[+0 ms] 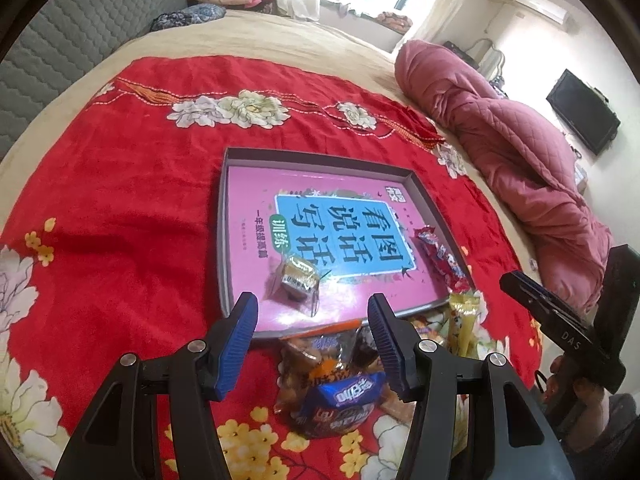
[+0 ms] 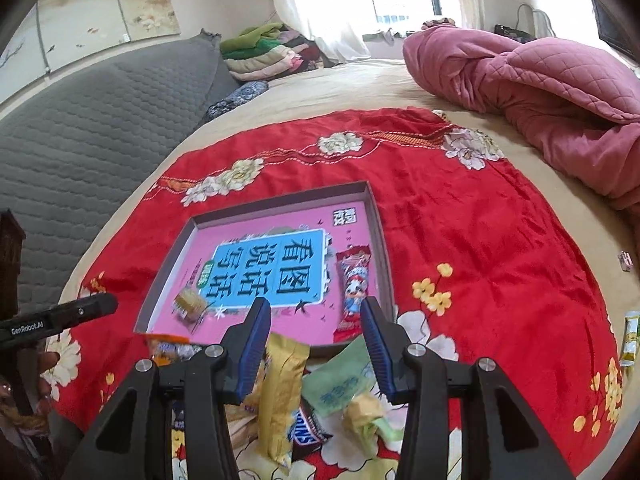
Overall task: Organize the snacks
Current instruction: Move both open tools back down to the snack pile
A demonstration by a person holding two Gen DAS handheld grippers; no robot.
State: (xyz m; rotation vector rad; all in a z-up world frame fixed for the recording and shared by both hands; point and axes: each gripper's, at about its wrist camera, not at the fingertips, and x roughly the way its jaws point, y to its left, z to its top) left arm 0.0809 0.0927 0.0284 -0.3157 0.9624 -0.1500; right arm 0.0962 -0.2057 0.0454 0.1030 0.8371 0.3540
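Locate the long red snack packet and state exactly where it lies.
The long red snack packet lies inside the shallow box, along its right wall in the right wrist view, on the pink book cover.

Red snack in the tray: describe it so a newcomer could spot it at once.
On the red floral cloth lies a shallow tray lined with a pink book. Two snacks lie inside it. The red snack is the long packet with a cartoon figure, along the right wall; the other, a gold candy, is small and squarish.
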